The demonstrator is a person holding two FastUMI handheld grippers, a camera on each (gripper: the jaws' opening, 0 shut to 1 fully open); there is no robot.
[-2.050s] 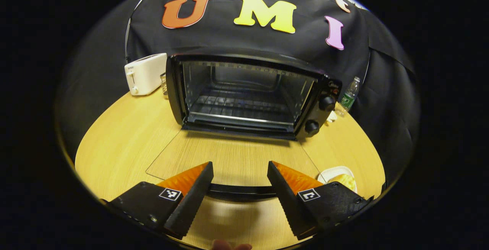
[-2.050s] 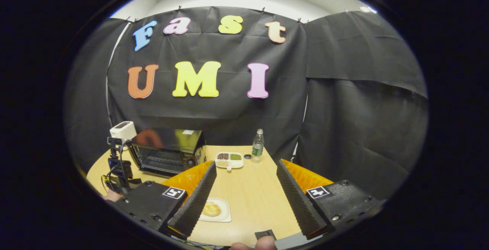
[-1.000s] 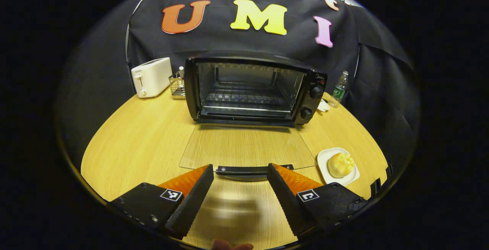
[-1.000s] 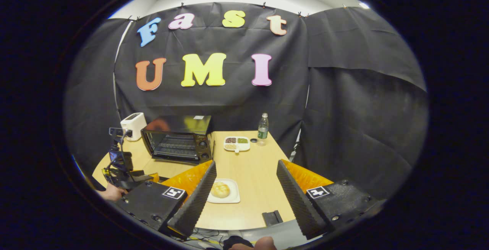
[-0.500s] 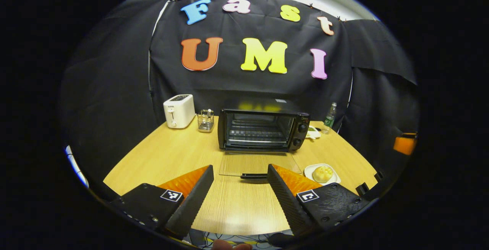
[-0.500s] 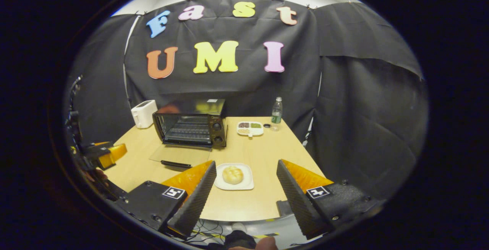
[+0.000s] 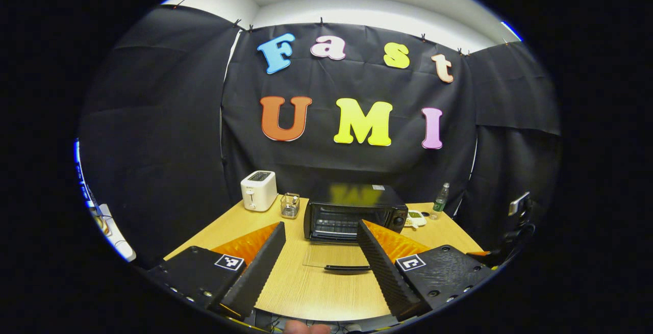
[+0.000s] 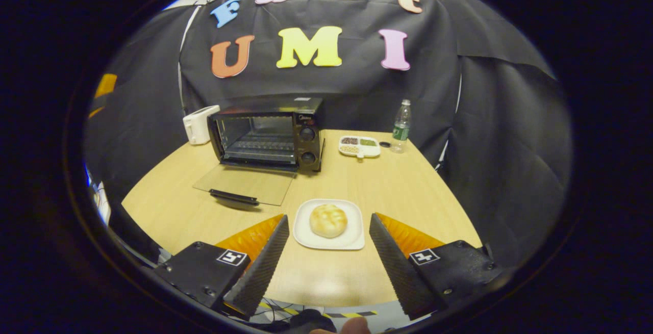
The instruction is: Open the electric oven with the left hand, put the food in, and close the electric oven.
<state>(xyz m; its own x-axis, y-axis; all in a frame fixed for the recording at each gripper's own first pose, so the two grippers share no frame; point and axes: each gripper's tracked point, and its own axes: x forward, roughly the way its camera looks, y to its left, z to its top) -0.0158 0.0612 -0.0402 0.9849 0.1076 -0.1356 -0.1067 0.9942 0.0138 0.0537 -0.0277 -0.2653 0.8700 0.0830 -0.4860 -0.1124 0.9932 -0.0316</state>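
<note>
The bun (image 8: 328, 220) sits on a white plate (image 8: 352, 239) at the near edge of the table (image 8: 408, 186), directly ahead of your right gripper (image 8: 329, 252), whose fingers stand spread with nothing between them; the plate lies in line with the gap but beyond the fingertips. The electric oven (image 8: 268, 132) stands well behind and to the left of the plate, its glass door (image 8: 245, 183) lying flat on the table, so the opening step reads as done and the fetching of the food is in hand. Your left gripper (image 7: 319, 257) hangs released and empty, well back from the oven; keep it clear. The next move calls for you to advance the right gripper until the fingers flank the bun or the plate rim, close gently since the bun looks soft, then carry it over the lowered door onto the rack (image 8: 260, 145).
</note>
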